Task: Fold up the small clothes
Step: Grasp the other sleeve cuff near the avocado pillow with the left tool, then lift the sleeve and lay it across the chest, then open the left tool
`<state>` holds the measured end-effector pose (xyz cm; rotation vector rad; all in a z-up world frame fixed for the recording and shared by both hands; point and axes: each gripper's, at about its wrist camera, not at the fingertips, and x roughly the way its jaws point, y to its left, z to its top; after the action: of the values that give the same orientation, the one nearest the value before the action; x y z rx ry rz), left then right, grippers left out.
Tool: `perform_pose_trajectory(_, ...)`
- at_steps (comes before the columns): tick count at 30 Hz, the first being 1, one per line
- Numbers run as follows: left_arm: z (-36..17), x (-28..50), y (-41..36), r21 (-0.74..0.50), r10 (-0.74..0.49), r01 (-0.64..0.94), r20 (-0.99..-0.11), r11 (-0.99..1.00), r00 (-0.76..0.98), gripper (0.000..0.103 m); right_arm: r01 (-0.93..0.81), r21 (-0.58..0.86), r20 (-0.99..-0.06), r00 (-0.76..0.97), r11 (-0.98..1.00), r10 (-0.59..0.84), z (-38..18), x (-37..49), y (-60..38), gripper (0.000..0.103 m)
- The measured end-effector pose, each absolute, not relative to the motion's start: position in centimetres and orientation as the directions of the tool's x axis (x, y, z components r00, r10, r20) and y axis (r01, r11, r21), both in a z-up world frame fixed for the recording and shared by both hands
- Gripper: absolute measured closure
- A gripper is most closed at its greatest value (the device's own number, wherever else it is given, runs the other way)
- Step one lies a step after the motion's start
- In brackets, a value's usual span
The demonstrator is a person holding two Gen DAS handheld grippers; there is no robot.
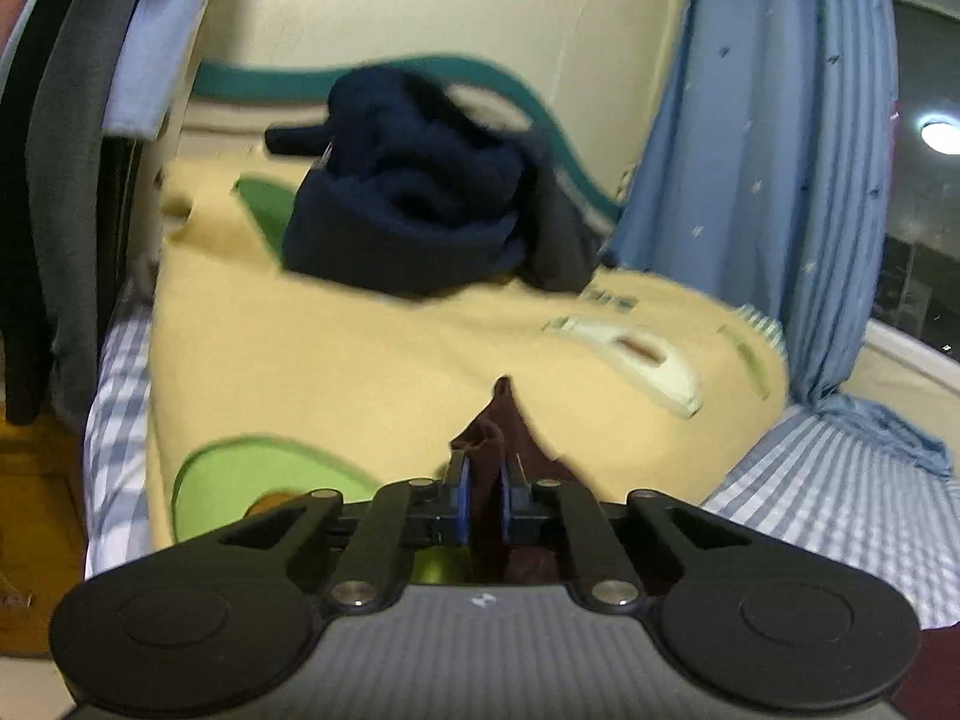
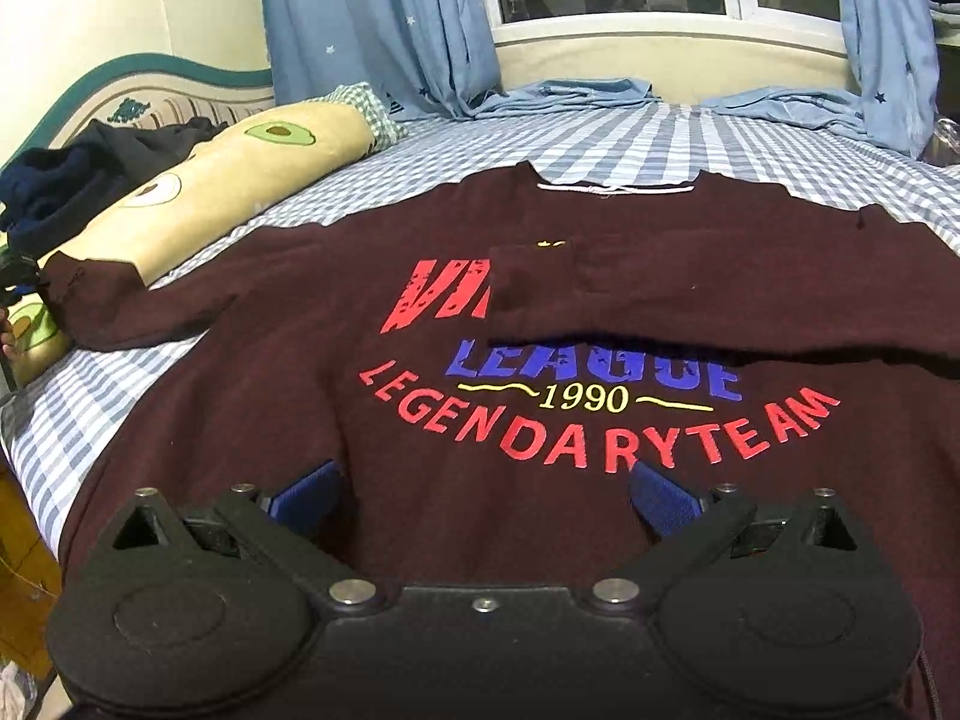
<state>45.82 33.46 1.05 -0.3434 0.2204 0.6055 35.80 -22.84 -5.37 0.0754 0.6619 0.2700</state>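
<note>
A maroon sweatshirt (image 2: 288, 396) with red, blue and yellow print lies flat on the checked bed. Its right sleeve (image 2: 690, 306) is folded across the chest and covers part of the print. Its left sleeve (image 2: 120, 300) stretches out to the left, onto the yellow pillow. My left gripper (image 1: 483, 480) is shut on the maroon sleeve cuff (image 1: 504, 420) and holds it over the pillow. My right gripper (image 2: 486, 486) is open and empty, hovering over the sweatshirt's lower front.
A long yellow avocado-print pillow (image 2: 240, 174) lies along the bed's left side, with a pile of dark navy clothes (image 1: 414, 192) on its far end. Blue curtains (image 2: 384, 30) and a window are behind the bed. Clothes (image 1: 66, 120) hang at the left.
</note>
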Motion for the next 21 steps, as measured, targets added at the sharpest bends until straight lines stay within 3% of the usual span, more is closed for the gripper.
perform_pose_trajectory(3,3.4,45.4,31.1,-0.220,0.494,-0.534,-0.213,0.816,0.843,0.094,-0.211,0.165,-0.587,0.764,0.963,0.268,-5.2,35.6,-23.3,0.000)
perform_pose_trajectory(10,10.0,45.3,22.4,-0.149,0.316,-0.320,-0.055,0.936,0.947,0.094,-0.190,0.199,-0.546,0.793,0.961,0.270,-4.1,34.5,-24.8,0.000)
perform_pose_trajectory(16,13.9,46.5,12.4,-0.093,0.130,-0.128,0.014,0.987,0.991,0.094,-0.157,0.198,-0.518,0.821,0.968,0.239,-2.7,33.4,-27.0,0.000)
perform_pose_trajectory(21,14.2,47.8,3.9,-0.055,-0.031,0.031,0.001,0.998,1.000,0.094,-0.117,0.267,-0.506,0.828,0.957,0.243,-2.0,32.7,-30.3,0.000)
